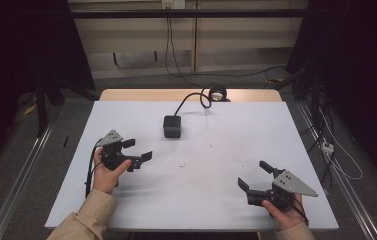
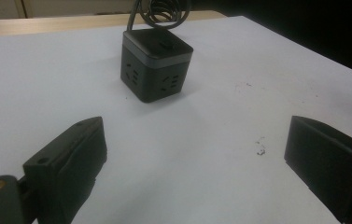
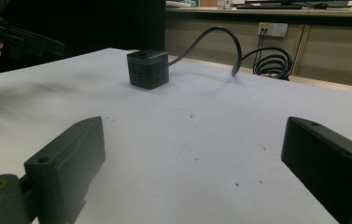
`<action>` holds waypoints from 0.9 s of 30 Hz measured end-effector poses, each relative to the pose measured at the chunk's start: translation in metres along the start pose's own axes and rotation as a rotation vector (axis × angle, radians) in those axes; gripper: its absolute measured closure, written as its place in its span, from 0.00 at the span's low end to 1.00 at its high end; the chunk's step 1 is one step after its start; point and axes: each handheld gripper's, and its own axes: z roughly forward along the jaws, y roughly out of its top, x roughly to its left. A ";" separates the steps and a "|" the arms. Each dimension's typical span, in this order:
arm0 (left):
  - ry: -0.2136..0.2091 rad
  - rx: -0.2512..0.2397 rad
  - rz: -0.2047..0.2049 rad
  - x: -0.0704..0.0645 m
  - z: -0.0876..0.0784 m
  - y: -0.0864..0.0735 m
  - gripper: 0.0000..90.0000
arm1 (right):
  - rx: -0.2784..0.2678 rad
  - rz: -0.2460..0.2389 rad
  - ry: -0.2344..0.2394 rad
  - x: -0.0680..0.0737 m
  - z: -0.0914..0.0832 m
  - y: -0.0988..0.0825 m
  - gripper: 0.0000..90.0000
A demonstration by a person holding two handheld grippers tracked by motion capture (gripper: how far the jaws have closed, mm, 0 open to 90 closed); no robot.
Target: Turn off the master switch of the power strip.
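A dark cube-shaped power strip [image 1: 172, 126] stands upright on the white counter [image 1: 216, 190], toward its far middle. Socket holes show on its side faces, and a lighter band runs round below its top. Its black cable [image 1: 192, 97] arcs back to a coil [image 1: 217, 93] at the counter's far edge.

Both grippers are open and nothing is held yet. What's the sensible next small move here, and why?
Probably ease the left gripper forward toward the black socket cube. It sits nearer the cube than the right gripper, its jaws are open and empty, and the cube stands ahead between them in the left gripper view.
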 end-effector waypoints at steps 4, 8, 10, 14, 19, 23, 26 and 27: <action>0.009 0.004 -0.005 0.002 -0.006 -0.003 0.06 | -0.001 0.003 -0.001 0.000 0.000 0.000 0.06; 0.013 0.002 -0.007 0.005 -0.012 -0.006 0.06 | 0.001 0.002 0.001 0.000 0.000 0.000 0.06; 0.017 0.005 -0.005 0.006 -0.015 -0.007 0.06 | 0.001 0.002 0.003 0.000 0.001 0.000 0.06; 0.020 0.000 -0.006 0.007 -0.020 -0.009 0.06 | 0.001 0.002 0.004 0.001 0.001 0.000 0.06; 0.028 -0.004 -0.006 0.008 -0.026 -0.011 0.06 | 0.001 0.003 0.003 0.000 0.001 0.000 0.06; 0.027 -0.002 -0.007 0.008 -0.030 -0.014 0.06 | 0.000 0.004 0.000 0.000 0.000 0.000 0.06; 0.026 -0.002 -0.011 0.008 -0.033 -0.017 0.06 | 0.000 0.005 0.001 0.000 0.001 0.000 0.07; 0.026 0.000 -0.012 0.008 -0.034 -0.017 0.06 | 0.001 0.004 0.000 0.000 0.001 0.000 0.06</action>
